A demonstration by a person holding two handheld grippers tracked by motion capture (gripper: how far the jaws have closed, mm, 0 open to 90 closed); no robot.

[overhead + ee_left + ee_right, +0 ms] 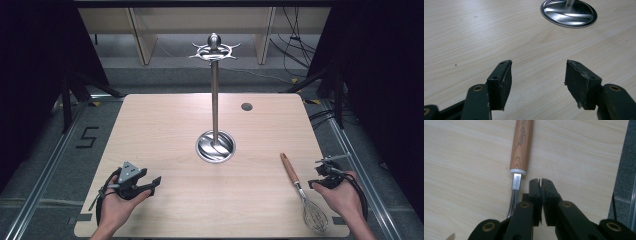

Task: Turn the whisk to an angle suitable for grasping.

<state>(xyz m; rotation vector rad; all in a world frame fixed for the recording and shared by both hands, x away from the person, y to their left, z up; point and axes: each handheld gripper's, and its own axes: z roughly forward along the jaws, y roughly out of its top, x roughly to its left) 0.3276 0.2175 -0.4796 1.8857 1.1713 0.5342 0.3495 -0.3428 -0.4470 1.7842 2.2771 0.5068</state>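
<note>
A whisk (300, 191) with a wooden handle (521, 145) and wire head lies on the wooden table (175, 130) at the front right. My right gripper (320, 181) rests just right of it; its jaws stand shut with nothing between them, beside the whisk's metal neck (515, 182). A tall metal stand (215, 95) with hooks at its top rises from a round base (569, 13) at the table's middle. At the front left my left gripper (152, 184) is held open over bare wood, its pads (506, 82) wide apart and empty.
A small dark round hole (246, 106) sits in the table's far right part. The table's right edge (621, 170) runs close to my right gripper, with grey floor beyond. Cables and shelf legs lie on the floor behind the table.
</note>
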